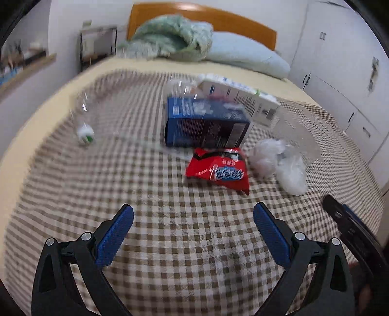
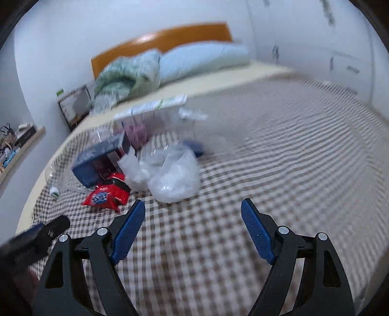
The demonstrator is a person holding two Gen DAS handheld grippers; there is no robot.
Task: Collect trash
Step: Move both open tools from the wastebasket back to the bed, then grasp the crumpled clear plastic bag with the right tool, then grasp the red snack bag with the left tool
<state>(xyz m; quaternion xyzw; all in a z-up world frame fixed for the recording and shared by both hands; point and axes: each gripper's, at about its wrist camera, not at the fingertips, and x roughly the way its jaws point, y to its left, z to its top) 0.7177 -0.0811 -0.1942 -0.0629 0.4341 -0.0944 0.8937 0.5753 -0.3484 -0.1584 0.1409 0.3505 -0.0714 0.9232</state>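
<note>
1. The left gripper (image 1: 193,218) hangs over a brown-and-white checked bedcover (image 1: 170,255), its blue-padded jaws spread wide with only cloth between them.
2. The right gripper (image 2: 193,214) is likewise spread wide and holds nothing; checked cloth alone shows between its pads. Its tip also shows at the right edge of the left wrist view.
3. The trash lies in a loose heap further up the bed, ahead of both pairs of jaws and touching neither.
4. Nearest the left jaws is a red snack wrapper (image 1: 218,171), ahead and slightly right of their gap, well apart from the fingertips.
5. Just behind the wrapper and touching it stands a blue carton (image 1: 206,126); behind that lies a white box (image 1: 240,97), partly hidden by the carton.
6. Crumpled clear plastic bags (image 1: 279,162) lie just right of the wrapper. In the right wrist view these bags (image 2: 170,177) are the nearest trash to the right jaws, ahead and left of their gap, close to the left fingertip but apart from it.
7. A small white bottle cap with green (image 1: 85,135) lies alone, well left of the heap; a clear plastic bottle seems joined to it, but blur makes that unsure.
8. Beyond the heap, a green blanket (image 1: 170,39) and a pale blue pillow (image 1: 245,56) lie against an orange headboard (image 1: 218,17).
</note>
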